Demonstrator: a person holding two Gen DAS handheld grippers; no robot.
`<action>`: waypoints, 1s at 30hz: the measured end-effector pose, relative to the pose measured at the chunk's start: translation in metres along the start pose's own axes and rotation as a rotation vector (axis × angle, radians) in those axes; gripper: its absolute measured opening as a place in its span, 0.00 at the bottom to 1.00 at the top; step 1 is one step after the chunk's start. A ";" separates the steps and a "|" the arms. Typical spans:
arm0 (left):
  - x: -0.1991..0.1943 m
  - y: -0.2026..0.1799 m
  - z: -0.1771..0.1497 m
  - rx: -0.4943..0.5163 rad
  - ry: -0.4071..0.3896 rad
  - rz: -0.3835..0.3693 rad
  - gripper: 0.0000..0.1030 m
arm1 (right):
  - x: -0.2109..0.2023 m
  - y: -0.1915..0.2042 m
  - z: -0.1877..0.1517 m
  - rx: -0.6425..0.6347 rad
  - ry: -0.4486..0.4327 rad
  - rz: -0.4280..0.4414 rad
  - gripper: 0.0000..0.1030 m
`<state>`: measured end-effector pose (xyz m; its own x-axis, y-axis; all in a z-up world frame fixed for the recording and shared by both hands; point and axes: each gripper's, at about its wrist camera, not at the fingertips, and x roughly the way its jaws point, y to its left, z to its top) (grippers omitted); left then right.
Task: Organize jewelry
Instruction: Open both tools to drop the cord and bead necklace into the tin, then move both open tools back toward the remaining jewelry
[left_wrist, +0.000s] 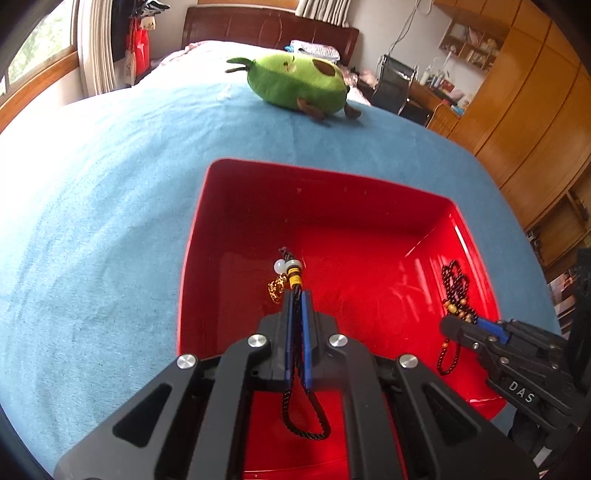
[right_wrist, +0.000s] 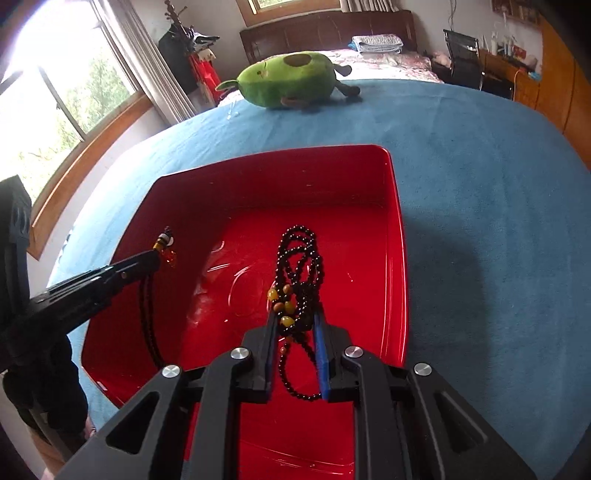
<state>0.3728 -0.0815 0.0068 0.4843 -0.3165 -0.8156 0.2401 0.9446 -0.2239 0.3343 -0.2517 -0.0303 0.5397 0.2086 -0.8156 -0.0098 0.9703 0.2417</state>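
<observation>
**A:** So where's the jewelry sitting?

**B:** Both pieces hang over the red tray (left_wrist: 369, 206). The left gripper (left_wrist: 297, 295) is clamped tight on a black braided cord necklace (left_wrist: 295, 284): twisted rope texture, yellow-and-black wrapped band, a couple of pale milky beads and a bit of gold chain dangling past the tips. A loop of the cord droops behind the jaws.

**A:** And the other one?

**B:** The right gripper (right_wrist: 295, 317) is pinching a beaded necklace (right_wrist: 299, 258), lots of tiny glossy dark round beads bunched in loops, plus a few bigger amber and brown ones right at the fingertips. Its jaws stand a little apart because the bundle fills the gap.

**A:** Tray looks plastic?

**B:** Yeah, shiny, smooth, squarish with rounded corners and sloped walls, light glare on the floor. Can't tell if either piece touches the bottom.

**A:** What's under it?

**B:** A fuzzy blue blanket (left_wrist: 110, 184) on a bed, with a green avocado plush (right_wrist: 288, 81) further back. Dark wooden headboard (right_wrist: 332, 29), window on the left, orange wood cabinets (left_wrist: 535, 110) on the right.
</observation>
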 end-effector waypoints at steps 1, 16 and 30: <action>0.002 -0.001 -0.001 0.003 0.006 0.003 0.03 | 0.000 0.000 0.000 -0.003 -0.001 -0.002 0.17; -0.020 -0.011 -0.004 0.040 -0.033 0.037 0.27 | -0.020 0.003 -0.002 -0.019 -0.017 0.013 0.27; -0.108 -0.022 -0.047 0.107 -0.094 0.092 0.34 | -0.079 0.012 -0.025 -0.022 -0.077 0.099 0.27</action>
<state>0.2759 -0.0641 0.0743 0.5839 -0.2411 -0.7752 0.2775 0.9566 -0.0885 0.2703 -0.2533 0.0237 0.5979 0.2940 -0.7457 -0.0837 0.9481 0.3067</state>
